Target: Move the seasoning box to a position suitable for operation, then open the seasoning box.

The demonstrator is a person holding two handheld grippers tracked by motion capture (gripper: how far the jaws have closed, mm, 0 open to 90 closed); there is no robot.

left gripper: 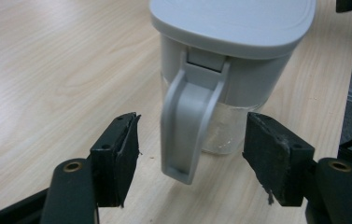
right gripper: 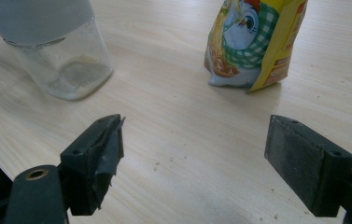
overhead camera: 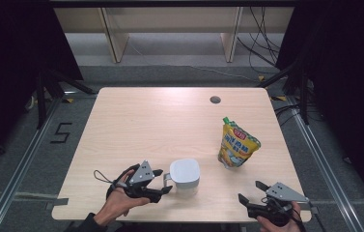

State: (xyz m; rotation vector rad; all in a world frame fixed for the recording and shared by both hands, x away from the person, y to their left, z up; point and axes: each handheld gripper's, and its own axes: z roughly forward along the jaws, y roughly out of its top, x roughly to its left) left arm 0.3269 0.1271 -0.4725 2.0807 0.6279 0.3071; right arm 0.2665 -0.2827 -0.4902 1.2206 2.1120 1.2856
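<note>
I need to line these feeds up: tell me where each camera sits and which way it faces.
High view: above the person's table edge, looking forward and down; both hands, left gripper, right gripper.
Left gripper view: on that gripper, facing the jug handle between open jaws.
Right gripper view: low, facing across the table toward the pouch.
Shared: jug and pouch appear from above and from the right gripper.

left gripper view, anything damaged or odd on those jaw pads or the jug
Yes: the black pads are worn, with frayed, peeling edges and a loose shred at the lower corner. The jug looks intact, lid on and upright, its handle between the open jaws, untouched. A few crumbs dot the table.
</note>
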